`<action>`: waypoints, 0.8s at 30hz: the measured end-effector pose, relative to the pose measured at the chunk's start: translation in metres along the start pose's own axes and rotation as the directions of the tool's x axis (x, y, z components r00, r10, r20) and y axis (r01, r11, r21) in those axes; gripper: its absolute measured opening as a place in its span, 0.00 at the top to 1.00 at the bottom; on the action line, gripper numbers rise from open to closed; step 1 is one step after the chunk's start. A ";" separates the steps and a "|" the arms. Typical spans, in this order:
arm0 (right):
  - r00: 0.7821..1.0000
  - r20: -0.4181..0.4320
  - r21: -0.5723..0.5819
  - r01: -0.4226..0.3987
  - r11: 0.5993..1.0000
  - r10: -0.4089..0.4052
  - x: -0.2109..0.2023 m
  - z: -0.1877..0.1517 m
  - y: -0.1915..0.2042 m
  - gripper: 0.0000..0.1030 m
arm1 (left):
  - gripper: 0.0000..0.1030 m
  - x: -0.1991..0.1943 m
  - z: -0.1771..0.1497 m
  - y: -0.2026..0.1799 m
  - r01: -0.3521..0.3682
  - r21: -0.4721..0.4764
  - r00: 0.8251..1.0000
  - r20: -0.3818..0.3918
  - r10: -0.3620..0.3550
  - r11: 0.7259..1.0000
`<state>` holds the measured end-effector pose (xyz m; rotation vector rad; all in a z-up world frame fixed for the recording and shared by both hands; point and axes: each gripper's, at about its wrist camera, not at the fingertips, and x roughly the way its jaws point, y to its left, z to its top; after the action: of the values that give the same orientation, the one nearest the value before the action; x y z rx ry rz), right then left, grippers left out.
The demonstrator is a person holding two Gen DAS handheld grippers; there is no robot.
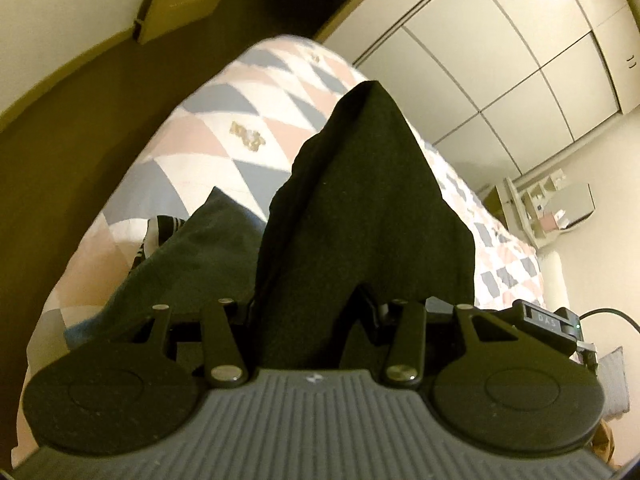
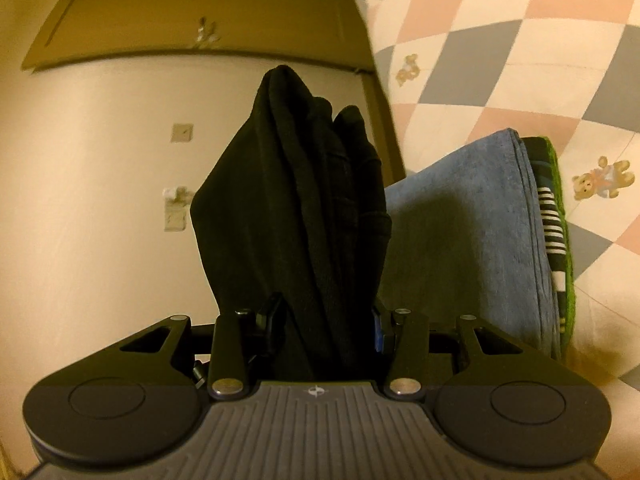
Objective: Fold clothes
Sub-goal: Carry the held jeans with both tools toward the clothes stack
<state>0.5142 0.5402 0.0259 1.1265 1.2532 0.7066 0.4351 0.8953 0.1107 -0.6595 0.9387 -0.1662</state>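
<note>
A black garment [image 1: 360, 208] hangs bunched between the jaws of my left gripper [image 1: 316, 320], which is shut on it above a bed with a checked quilt [image 1: 224, 120]. The same black garment [image 2: 304, 216] is pinched in thick folds by my right gripper [image 2: 326, 320], also shut on it. A folded blue cloth [image 2: 472, 240] lies on the quilt [image 2: 520, 60] to the right of the right gripper, on top of striped and green clothes [image 2: 554, 216]. It shows dark in the left wrist view [image 1: 192, 256]. The fingertips are hidden by the fabric.
A brown floor [image 1: 80, 128] runs along the bed's left side. White wardrobe doors [image 1: 500, 60] stand beyond the bed, with a shelf unit [image 1: 536, 208] near them. A cardboard box [image 2: 200, 20] stands by a wall [image 2: 100, 200].
</note>
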 end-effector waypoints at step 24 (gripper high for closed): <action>0.931 0.093 -0.230 0.365 0.902 -0.353 0.044 0.026 -0.015 0.29 | 0.65 -0.045 -0.032 0.015 -0.220 0.042 0.962 0.171 0.210 0.975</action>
<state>0.5466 0.5679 -0.0053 0.6802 1.2505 0.5307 0.3810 0.9107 0.1200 -0.5028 0.8348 0.0537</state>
